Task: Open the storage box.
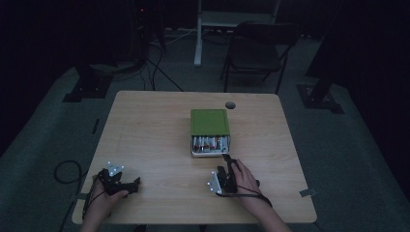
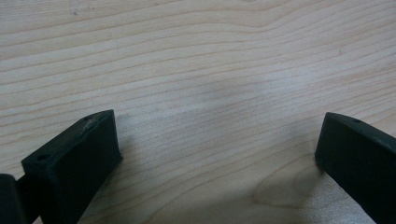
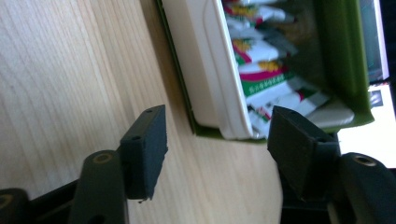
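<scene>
Right gripper view: boxy green case (image 3: 348, 60); glossy packets (image 3: 261, 51); woodgrain table (image 3: 70, 84)

Both grippers (image 1: 129, 185) (image 1: 227, 158) agape, empty

- Table (image 2: 196, 56): pale wood, visible grain, smooth matt finish.
- Green box (image 1: 209, 122): matt, plastic-looking lid; white tray (image 3: 210, 65) at its open side is smooth, slightly glossy plastic.
- Packets (image 3: 261, 70) inside: shiny printed wrappers.
- Right gripper (image 3: 217, 140): jaws of matt black plastic.
</scene>
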Tool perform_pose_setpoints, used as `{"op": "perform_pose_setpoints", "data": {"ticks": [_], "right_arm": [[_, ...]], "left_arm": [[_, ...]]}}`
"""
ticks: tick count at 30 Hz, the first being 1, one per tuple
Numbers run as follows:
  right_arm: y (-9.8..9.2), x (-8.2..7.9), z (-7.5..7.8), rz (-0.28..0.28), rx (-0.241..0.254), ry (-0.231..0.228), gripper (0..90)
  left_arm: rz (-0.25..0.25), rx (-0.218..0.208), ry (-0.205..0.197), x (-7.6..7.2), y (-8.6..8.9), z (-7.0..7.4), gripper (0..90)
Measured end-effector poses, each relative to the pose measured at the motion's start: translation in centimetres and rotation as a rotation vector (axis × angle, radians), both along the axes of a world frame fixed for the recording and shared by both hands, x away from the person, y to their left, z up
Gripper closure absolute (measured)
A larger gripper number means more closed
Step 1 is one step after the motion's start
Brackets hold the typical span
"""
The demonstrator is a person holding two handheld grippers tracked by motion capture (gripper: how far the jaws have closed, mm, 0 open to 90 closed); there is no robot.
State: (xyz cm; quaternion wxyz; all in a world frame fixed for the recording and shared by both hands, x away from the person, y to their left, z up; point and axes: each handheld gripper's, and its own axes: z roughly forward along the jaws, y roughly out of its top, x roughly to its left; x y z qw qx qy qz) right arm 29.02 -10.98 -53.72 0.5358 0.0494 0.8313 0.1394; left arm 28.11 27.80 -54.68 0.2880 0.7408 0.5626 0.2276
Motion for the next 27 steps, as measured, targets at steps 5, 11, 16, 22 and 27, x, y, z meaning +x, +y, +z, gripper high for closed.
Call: {"op": "perform_pose_setpoints", "data": {"ticks": [5, 11, 16, 22, 27], "right_arm": [[0.6, 0.2, -0.3, 0.01, -0.05, -0.036, 40.8], [1.1, 0.8, -0.2, 0.009, -0.081, -0.078, 43.7], [1.4, 1.4, -0.5, 0.018, -0.124, -0.097, 48.4], [1.7, 2.0, -0.4, 0.031, -0.142, -0.135, 53.6], [1.8, 2.4, -0.8, 0.034, -0.158, -0.1, 61.5]], "left_arm": [[0.0, 0.0, 0.0, 0.0, 0.0, 0.0, 0.4], [0.0, 0.0, 0.0, 0.0, 0.0, 0.0, 0.3], [0.0, 0.0, 0.0, 0.0, 0.0, 0.0, 0.4], [0.0, 0.0, 0.0, 0.0, 0.0, 0.0, 0.4], [0.0, 0.0, 0.0, 0.0, 0.0, 0.0, 0.4]]}}
